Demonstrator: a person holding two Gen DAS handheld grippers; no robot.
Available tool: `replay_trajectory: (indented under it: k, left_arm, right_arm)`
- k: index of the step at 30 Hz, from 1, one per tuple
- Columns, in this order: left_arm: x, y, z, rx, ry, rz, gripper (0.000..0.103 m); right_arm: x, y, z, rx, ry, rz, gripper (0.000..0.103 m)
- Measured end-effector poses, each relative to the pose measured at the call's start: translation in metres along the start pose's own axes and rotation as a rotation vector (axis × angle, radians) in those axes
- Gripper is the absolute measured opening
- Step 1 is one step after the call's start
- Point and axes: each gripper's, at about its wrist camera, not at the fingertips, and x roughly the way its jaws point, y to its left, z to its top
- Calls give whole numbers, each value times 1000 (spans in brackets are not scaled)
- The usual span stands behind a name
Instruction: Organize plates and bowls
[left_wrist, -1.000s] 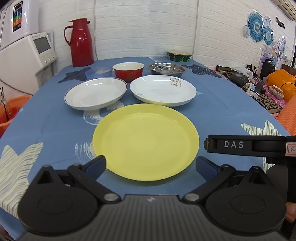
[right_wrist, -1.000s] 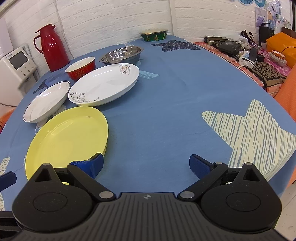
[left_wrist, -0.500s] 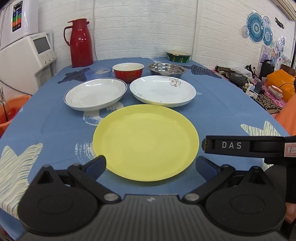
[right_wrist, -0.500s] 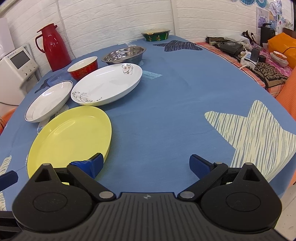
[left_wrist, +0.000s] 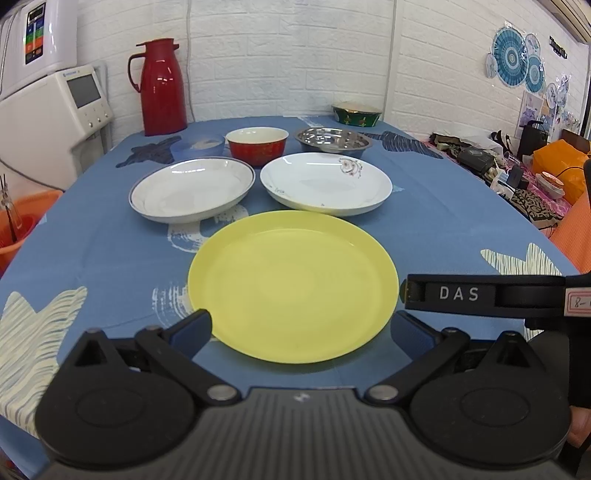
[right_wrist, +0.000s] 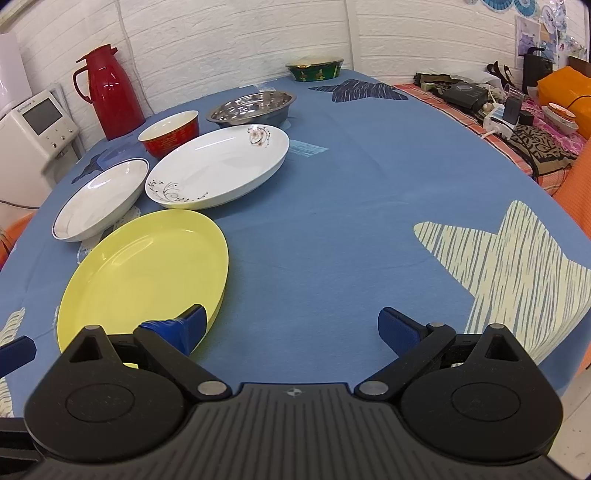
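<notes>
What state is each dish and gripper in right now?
Yellow plate: empty, flat on the table, nearest.
Blue-rimmed plate: empty, upright.
Floral plate: empty, upright.
Red bowl: upright; contents not visible.
Steel bowl: upright, looks empty.
Green bowl: upright at the far edge.
Left gripper: open, holding nothing.
Right gripper: open, holding nothing.

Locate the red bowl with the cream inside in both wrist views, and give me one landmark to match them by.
Left wrist view: the red bowl sits upper centre, behind the gap between the two white plates.
Right wrist view: the red bowl sits upper left, just behind the floral white plate.
Shared landmark: the red thermos jug at the white brick wall, behind and left of the bowl in both.
</notes>
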Motion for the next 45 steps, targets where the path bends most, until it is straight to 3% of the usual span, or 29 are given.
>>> replay_trajectory:
  k: [9, 22, 31, 38, 45]
  left_arm:
    - [-1, 3, 1, -3, -2, -6, 103]
    - [12, 60, 22, -115, 15, 73, 103]
    - [42, 79, 36, -119, 87, 106, 103]
    - [71, 88, 44, -133, 157, 70, 103]
    - [90, 92, 46, -138, 203, 50, 102]
  right_arm:
    - [0, 1, 0, -5, 0, 0, 87]
    - [12, 3, 18, 4, 11, 5, 87]
    - [28, 23, 19, -112, 69, 68, 87]
    - [47, 44, 24, -213, 99, 96, 88]
    - [54, 49, 23, -254, 50, 97, 89]
